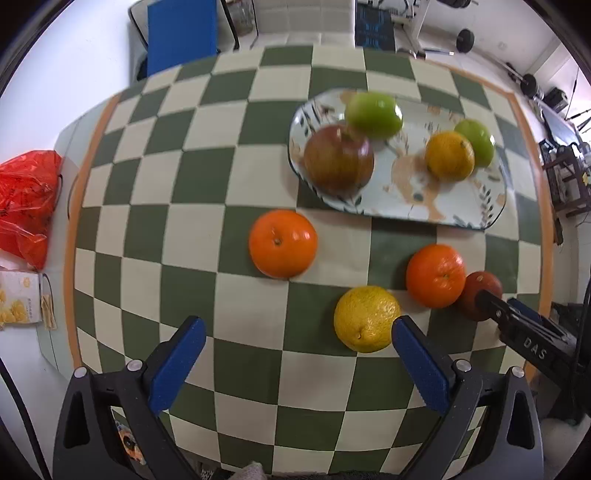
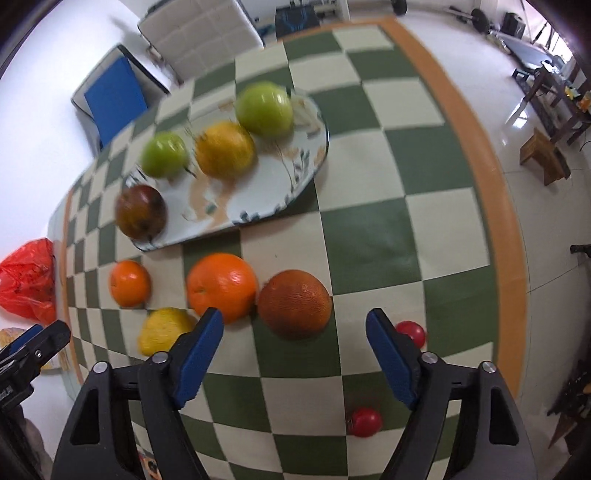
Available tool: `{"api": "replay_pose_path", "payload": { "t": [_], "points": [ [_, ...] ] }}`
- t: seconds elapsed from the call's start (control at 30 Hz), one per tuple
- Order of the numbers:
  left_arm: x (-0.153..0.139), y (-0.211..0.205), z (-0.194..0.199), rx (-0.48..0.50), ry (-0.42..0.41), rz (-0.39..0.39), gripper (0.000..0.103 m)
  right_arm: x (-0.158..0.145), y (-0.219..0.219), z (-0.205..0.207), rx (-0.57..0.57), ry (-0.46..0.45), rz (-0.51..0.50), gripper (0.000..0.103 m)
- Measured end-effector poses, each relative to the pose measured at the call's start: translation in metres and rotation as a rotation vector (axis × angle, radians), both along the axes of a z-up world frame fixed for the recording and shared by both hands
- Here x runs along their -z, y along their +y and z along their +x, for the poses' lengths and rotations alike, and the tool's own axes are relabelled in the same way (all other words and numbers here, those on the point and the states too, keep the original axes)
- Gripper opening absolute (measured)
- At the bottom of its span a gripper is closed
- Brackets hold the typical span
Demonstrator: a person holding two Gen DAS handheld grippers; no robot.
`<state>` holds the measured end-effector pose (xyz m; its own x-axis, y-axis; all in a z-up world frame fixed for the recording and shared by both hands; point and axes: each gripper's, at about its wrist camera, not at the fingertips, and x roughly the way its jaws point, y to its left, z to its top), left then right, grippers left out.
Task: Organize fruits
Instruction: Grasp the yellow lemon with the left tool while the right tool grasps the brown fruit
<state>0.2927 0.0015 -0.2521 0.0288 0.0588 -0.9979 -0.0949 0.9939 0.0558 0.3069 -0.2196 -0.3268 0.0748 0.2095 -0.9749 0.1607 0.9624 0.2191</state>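
Note:
An oval patterned plate [image 1: 461, 206] [image 2: 266, 199] holds a red apple [image 1: 338, 158] [image 2: 140, 211], two green apples [image 1: 373, 114] [image 1: 476, 142] [image 2: 264, 109] [image 2: 164, 153] and a yellow-orange citrus [image 1: 448, 156] [image 2: 224, 149]. On the checkered cloth lie two oranges [image 1: 282, 243] [image 1: 436, 275] [image 2: 221, 286] [image 2: 129, 283], a lemon [image 1: 365, 318] [image 2: 164, 328] and a dark brownish orange [image 1: 482, 291] [image 2: 293, 303]. My left gripper [image 1: 297, 334] is open and empty, the lemon by its right finger. My right gripper [image 2: 293, 325] is open and empty, just before the dark orange.
Two small red tomatoes [image 2: 410, 331] [image 2: 365, 421] lie near my right gripper. A red plastic bag [image 1: 26, 206] [image 2: 29, 280] and a snack box [image 1: 18, 301] sit off the cloth's left edge. Chairs [image 2: 199, 33] stand beyond the table.

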Motion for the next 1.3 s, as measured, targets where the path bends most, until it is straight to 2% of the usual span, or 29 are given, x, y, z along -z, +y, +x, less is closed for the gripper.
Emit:
{"api": "replay_pose_path", "payload": {
  "t": [0.1, 0.17, 0.43, 0.47, 0.5, 0.57, 0.67, 0.8, 0.93, 1.3],
  "points": [
    [0.019, -0.005, 0.002, 0.013, 0.042, -0.015, 0.103, 0.032, 0.005, 0.007, -0.025, 0.042, 0.008, 0.074],
    [0.032, -0.011, 0.003, 0.032, 0.067, -0.032, 0.103, 0.047, 0.009, 0.009, -0.039, 0.051, 0.030, 0.061],
    [0.076, -0.042, 0.011, 0.144, 0.150, -0.059, 0.103, 0.042, 0.013, -0.019, -0.087, 0.052, 0.023, 0.060],
    [0.080, -0.047, 0.011, 0.160, 0.152, -0.064, 0.100, 0.041, 0.013, -0.025, -0.093, 0.056, 0.020, 0.060],
    [0.084, -0.051, 0.012, 0.179, 0.151, -0.067, 0.085, 0.041, 0.014, -0.030, -0.097, 0.062, 0.018, 0.060],
    [0.092, -0.058, 0.009, 0.210, 0.167, -0.074, 0.061, 0.043, 0.016, -0.038, -0.100, 0.075, 0.014, 0.060],
    [0.093, -0.061, 0.001, 0.227, 0.163, -0.061, 0.060, 0.049, 0.019, -0.045, -0.095, 0.096, 0.020, 0.060],
    [0.091, -0.055, -0.028, 0.213, 0.183, -0.102, 0.060, 0.055, 0.026, -0.053, -0.099, 0.116, 0.029, 0.060],
    [0.102, -0.047, -0.049, 0.187, 0.205, -0.108, 0.060, 0.058, 0.032, -0.054, -0.108, 0.120, 0.035, 0.060],
    [0.103, -0.040, -0.052, 0.170, 0.184, -0.109, 0.060, 0.067, 0.030, -0.039, -0.099, 0.132, 0.030, 0.060]
  ]
}}
